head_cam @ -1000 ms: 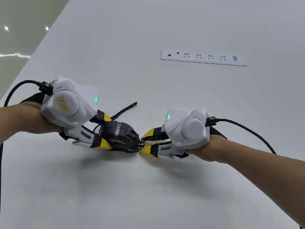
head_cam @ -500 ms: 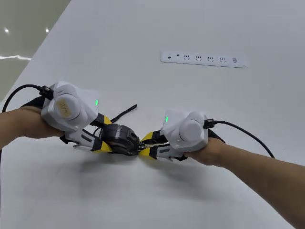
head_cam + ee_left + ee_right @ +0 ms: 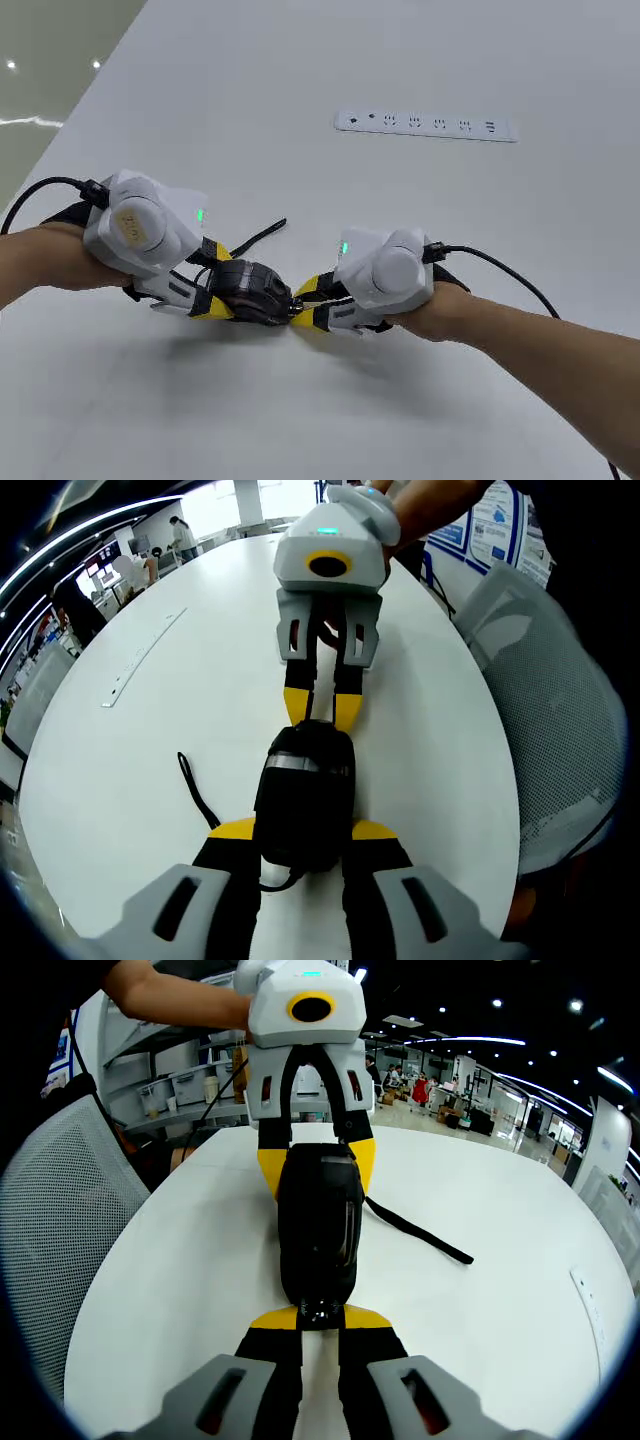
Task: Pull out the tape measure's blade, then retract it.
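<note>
A black tape measure [image 3: 252, 291] lies low over the white table, and my left gripper [image 3: 222, 278] is shut on its body from the left. In the left gripper view the case [image 3: 305, 795] sits between my yellow-tipped jaws. My right gripper [image 3: 305, 302] meets it from the right. In the right gripper view its jaws [image 3: 320, 1318] are nearly together, shut on the blade's end hook at the case mouth [image 3: 320, 1310]. The case [image 3: 320, 1220] fills the gap between both grippers, and almost no blade is drawn out. A black wrist strap [image 3: 258, 238] trails behind the case.
A white power strip [image 3: 425, 125] lies flat farther back on the table [image 3: 300, 420]. Black cables run off both grippers [image 3: 500, 270]. The table's left edge [image 3: 90, 100] slants away toward a glossy floor. A mesh chair [image 3: 540, 710] stands beside the table.
Both grippers and the tape measure have drifted slightly left together. Both grips look the same, and the gap between case and right gripper has not grown.
</note>
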`<act>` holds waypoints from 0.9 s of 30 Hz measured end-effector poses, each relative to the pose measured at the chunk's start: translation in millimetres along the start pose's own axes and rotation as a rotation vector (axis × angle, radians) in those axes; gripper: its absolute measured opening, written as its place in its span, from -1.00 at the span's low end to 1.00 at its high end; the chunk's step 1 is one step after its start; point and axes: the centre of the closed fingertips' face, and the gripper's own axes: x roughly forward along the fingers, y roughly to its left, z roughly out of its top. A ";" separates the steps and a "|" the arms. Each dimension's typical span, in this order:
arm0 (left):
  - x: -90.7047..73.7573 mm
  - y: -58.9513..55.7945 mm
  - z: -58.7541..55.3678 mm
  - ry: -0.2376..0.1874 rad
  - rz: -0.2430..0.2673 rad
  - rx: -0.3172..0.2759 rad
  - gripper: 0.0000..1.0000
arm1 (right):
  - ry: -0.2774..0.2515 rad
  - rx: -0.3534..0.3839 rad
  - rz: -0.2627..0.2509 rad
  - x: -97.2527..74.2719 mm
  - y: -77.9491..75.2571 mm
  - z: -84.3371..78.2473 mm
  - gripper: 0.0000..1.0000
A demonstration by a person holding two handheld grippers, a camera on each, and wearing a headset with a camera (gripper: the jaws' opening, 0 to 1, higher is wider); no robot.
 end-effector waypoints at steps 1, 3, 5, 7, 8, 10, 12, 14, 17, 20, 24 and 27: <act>-0.2 -0.2 0.1 0.001 0.001 0.000 -0.49 | 0.000 -0.002 0.000 -0.3 0.0 0.5 -0.77; -0.4 -0.5 0.4 0.004 0.003 -0.001 -0.48 | 0.009 -0.010 0.003 1.5 -0.2 -1.3 -0.77; -0.4 -0.3 -0.1 0.006 0.004 -0.002 -0.49 | 0.012 -0.012 0.005 1.6 0.3 -1.3 -0.77; -0.4 0.0 -0.4 0.006 0.005 -0.001 -0.49 | 0.015 -0.012 0.006 1.2 0.7 -1.1 -0.77; -0.5 0.4 -0.2 0.007 0.006 -0.002 -0.49 | 0.017 -0.015 0.004 1.0 0.3 -1.2 -0.77; -0.5 0.6 -1.1 0.007 0.007 -0.002 -0.48 | 0.018 -0.013 0.002 0.8 0.3 -1.4 -0.77; -0.5 0.4 -1.4 0.009 0.008 -0.001 -0.48 | 0.020 -0.014 0.002 0.4 0.8 -0.8 -0.77; -0.4 1.0 -2.4 0.010 0.008 -0.002 -0.48 | 0.021 -0.017 0.001 0.1 0.8 -0.4 -0.77; -0.7 1.4 -3.5 0.010 0.007 -0.002 -0.48 | 0.021 -0.022 -0.002 -0.1 0.3 0.0 -0.77; -0.6 1.5 -3.7 0.009 0.006 -0.001 -0.48 | 0.024 -0.025 -0.001 0.0 0.7 -0.6 -0.77; -0.8 1.2 -3.1 0.008 0.006 -0.002 -0.48 | 0.025 -0.030 0.001 -0.3 0.9 -0.4 -0.77; -0.8 0.6 -2.6 0.008 0.007 -0.002 -0.48 | 0.025 -0.029 0.001 -0.3 0.5 -0.8 -0.77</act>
